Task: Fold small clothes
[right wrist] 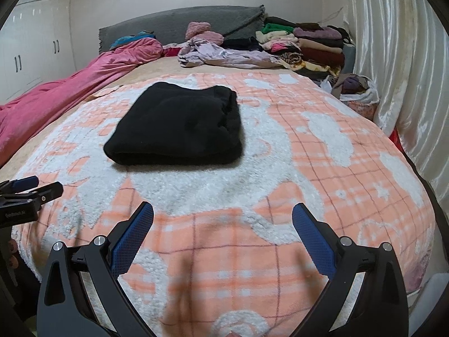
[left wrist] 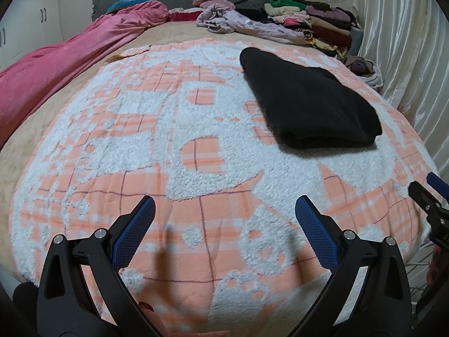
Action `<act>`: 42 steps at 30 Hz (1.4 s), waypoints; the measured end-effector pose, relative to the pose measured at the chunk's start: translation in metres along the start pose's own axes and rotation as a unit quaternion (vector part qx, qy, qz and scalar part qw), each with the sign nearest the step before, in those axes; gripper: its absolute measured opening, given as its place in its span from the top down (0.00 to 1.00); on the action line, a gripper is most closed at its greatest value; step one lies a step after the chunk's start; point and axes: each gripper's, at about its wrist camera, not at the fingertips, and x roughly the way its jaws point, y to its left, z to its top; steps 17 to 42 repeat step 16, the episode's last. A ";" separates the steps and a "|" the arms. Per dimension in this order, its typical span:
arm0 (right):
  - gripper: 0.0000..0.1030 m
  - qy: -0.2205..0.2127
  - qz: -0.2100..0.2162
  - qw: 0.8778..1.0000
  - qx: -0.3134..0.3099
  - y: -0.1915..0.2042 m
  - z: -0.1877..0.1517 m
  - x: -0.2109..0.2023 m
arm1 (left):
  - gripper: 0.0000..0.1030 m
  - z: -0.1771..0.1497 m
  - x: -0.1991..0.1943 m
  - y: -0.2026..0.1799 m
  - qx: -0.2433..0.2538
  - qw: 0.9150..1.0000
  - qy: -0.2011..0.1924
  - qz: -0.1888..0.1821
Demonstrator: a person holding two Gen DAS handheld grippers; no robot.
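On the bed [right wrist: 146,68], biggest thing first: an orange-and-white plaid fleece blanket [right wrist: 322,168] spread over most of the mattress, with a pink duvet [right wrist: 56,98] bunched along its left side and a grey throw [right wrist: 179,22] draped over the headboard. Far right corner has a stack of folded clothes [right wrist: 311,47], and a rumpled lilac garment [right wrist: 224,54] lies unfolded in front of it, well apart from both grippers. White satin curtain [right wrist: 393,56] runs along the right wall.

Black folded garment [right wrist: 179,126] sits mid-blanket, already a neat rectangle, thick, several layers. Looks like soft knit or fleece: light, floppy, not slippery and not fragile, and likely to cling a bit to the fuzzy blanket. Judging by the shape, best hold is at the near folded edge or the two near corners, pinching all layers together so the stack doesn't slide open; lifting from one corner alone would probably let it unfold.

Left hand-held gripper [left wrist: 224,219]: jaws spread wide, nothing between the blue pads, hovering over the near end of the blanket. Right hand-held gripper [right wrist: 223,224]: same, spread wide and holding nothing, with the black garment ahead of it.

Writing: a small white label on the left gripper's body as seen from the right wrist view, too small to read surely. No garment brands visible.
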 end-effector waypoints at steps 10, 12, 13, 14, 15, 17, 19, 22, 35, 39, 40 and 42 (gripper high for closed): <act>0.04 0.012 -0.185 0.968 0.171 -0.157 -0.044 -0.036 | 0.09 0.017 0.005 0.120 -0.088 0.994 -0.002 0.059; 0.04 0.016 -0.248 0.940 0.233 -0.217 -0.065 -0.056 | 0.09 0.026 0.008 0.167 -0.116 0.988 0.003 0.101; 0.04 0.022 -0.274 0.926 0.259 -0.241 -0.075 -0.063 | 0.09 0.031 0.009 0.192 -0.127 0.984 0.004 0.122; 0.04 0.027 -0.305 0.909 0.283 -0.269 -0.087 -0.073 | 0.09 0.035 0.011 0.215 -0.132 0.981 0.004 0.144; 0.04 0.035 -0.337 0.890 0.304 -0.294 -0.099 -0.083 | 0.09 0.041 0.013 0.243 -0.137 0.974 0.008 0.178; 0.04 0.044 -0.382 0.859 0.337 -0.327 -0.117 -0.098 | 0.09 0.046 0.014 0.267 -0.146 0.968 0.009 0.205; 0.04 0.044 -0.382 0.859 0.337 -0.327 -0.117 -0.098 | 0.09 0.046 0.014 0.267 -0.146 0.968 0.009 0.205; 0.04 0.044 -0.382 0.859 0.337 -0.327 -0.117 -0.098 | 0.09 0.046 0.014 0.267 -0.146 0.968 0.009 0.205; 0.04 0.044 -0.382 0.859 0.337 -0.327 -0.117 -0.098 | 0.09 0.046 0.014 0.267 -0.146 0.968 0.009 0.205; 0.04 0.044 -0.382 0.859 0.337 -0.327 -0.117 -0.098 | 0.09 0.046 0.014 0.267 -0.146 0.968 0.009 0.205; 0.04 0.044 -0.382 0.859 0.337 -0.327 -0.117 -0.098 | 0.09 0.046 0.014 0.267 -0.146 0.968 0.009 0.205; 0.04 0.044 -0.382 0.859 0.337 -0.327 -0.117 -0.098 | 0.09 0.046 0.014 0.267 -0.146 0.968 0.009 0.205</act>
